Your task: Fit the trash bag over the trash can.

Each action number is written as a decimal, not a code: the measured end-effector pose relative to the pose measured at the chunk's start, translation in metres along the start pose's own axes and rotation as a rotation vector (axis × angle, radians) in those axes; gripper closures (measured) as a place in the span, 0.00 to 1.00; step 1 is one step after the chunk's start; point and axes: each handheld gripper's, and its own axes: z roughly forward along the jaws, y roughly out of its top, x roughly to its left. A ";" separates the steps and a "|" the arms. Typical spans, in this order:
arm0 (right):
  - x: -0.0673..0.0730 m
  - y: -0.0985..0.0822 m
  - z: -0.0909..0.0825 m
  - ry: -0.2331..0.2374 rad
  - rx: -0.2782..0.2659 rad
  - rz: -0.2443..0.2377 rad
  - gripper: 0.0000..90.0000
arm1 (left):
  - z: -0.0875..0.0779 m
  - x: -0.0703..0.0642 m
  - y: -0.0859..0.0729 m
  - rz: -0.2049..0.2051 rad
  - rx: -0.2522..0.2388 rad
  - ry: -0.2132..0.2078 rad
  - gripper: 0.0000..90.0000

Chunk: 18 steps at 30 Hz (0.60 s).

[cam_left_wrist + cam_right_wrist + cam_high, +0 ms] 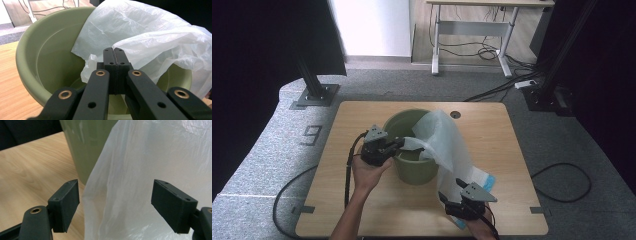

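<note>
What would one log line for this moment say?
left claw: shut on plastic bag at bin rim | right claw: open, bag's lower part between jaws, ungripped | bag half draped over bin

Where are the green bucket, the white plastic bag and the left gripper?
green bucket [414, 170]: high view, its outer front wall.
white plastic bag [447, 140]: high view, its draped middle.
left gripper [115, 56]: left gripper view, its closed tips.
</note>
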 end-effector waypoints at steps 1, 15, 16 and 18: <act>0.000 0.001 0.002 -0.005 0.001 0.000 0.24 | 0.000 0.000 0.000 0.000 0.000 0.000 1.00; -0.006 0.008 0.020 -0.066 0.033 -0.060 0.92 | -0.001 -0.003 0.001 0.011 0.005 -0.003 1.00; -0.010 0.011 0.017 -0.070 0.028 -0.060 0.95 | -0.001 -0.002 0.001 0.010 0.004 -0.002 1.00; -0.018 0.019 0.009 -0.085 0.008 -0.059 0.98 | -0.002 -0.001 0.001 0.008 0.002 0.003 1.00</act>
